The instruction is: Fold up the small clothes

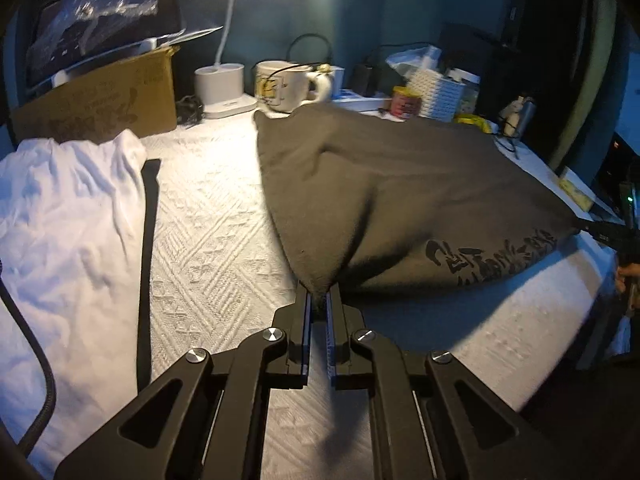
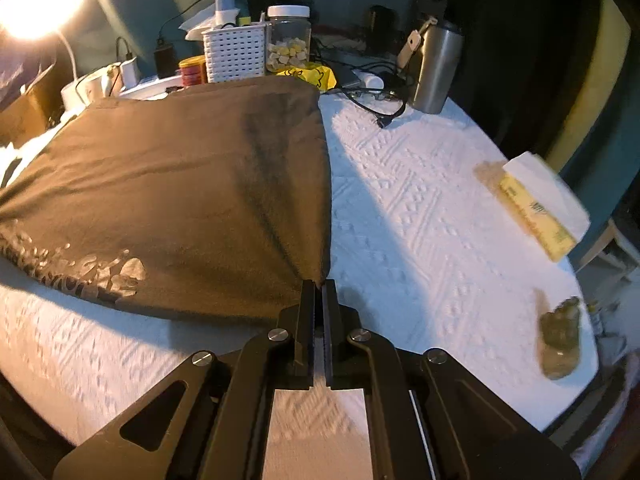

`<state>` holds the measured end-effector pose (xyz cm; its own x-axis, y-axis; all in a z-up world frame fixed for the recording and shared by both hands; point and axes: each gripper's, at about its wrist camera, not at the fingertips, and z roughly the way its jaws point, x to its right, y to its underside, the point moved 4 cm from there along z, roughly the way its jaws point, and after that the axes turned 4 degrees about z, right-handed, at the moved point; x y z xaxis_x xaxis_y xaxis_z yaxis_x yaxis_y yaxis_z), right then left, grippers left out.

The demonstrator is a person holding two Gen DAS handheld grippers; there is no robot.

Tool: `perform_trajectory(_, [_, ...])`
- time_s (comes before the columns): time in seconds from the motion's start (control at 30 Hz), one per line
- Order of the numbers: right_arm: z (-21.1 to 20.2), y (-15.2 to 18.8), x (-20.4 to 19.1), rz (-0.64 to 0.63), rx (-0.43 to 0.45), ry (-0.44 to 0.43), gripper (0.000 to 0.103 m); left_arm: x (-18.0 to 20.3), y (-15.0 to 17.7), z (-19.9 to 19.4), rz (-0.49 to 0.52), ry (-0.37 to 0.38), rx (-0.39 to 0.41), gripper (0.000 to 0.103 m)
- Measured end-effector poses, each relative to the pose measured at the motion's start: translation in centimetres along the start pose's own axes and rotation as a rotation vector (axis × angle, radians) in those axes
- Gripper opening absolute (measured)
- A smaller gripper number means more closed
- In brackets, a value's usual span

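A dark olive-grey T-shirt (image 1: pixel 400 184) with a black print lies spread on the white textured tablecloth (image 1: pixel 208 216), its near edge lifted off the cloth. My left gripper (image 1: pixel 319 300) is shut on the shirt's near left corner. My right gripper (image 2: pixel 319 286) is shut on the shirt's near right corner (image 2: pixel 316 268); it also shows at the right edge of the left wrist view (image 1: pixel 600 232). The shirt (image 2: pixel 180 184) hangs taut between the two grippers. A white garment (image 1: pixel 68 240) with a black strip lies at the left.
Along the table's back stand a cardboard box (image 1: pixel 100 104), a white lamp base (image 1: pixel 224 88), a mug (image 1: pixel 280 84), a red tin (image 1: pixel 406 102), a white basket (image 2: pixel 234 54), a jar (image 2: pixel 288 38) and a steel tumbler (image 2: pixel 436 68) with cables. A tissue pack (image 2: pixel 536 208) lies right.
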<state>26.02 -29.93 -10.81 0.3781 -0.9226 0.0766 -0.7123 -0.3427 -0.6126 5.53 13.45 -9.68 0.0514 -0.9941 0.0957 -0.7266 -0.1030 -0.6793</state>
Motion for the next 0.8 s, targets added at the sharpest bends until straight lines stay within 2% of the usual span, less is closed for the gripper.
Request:
perform_trajectory(0.2, [-2.2, 1.3, 0.5, -0.002, -0.005, 0.029, 0.004, 1.2, 0.9, -1.3, 0.025, 0.033, -0.016, 0.005])
perform_trajectory(0.6, [-3.0, 6.1, 1.9, 0.065, -0.05, 0.027, 0.004, 2.5, 5.1, -0.5, 0.028, 0.056, -0.154, 0.005])
perform_trajectory(0.67, [-2.7, 6.9, 1.9, 0.08, -0.061, 0.016, 0.004, 2.5, 5.6, 0.0, 0.031, 0.047, -0.18, 0.007])
perform_trajectory(0.8, [-2.6, 7.1, 2.4, 0.125, -0.058, 0.018, 0.004, 2.6, 5.6, 0.0, 0.053, 0.023, -0.208, 0.017])
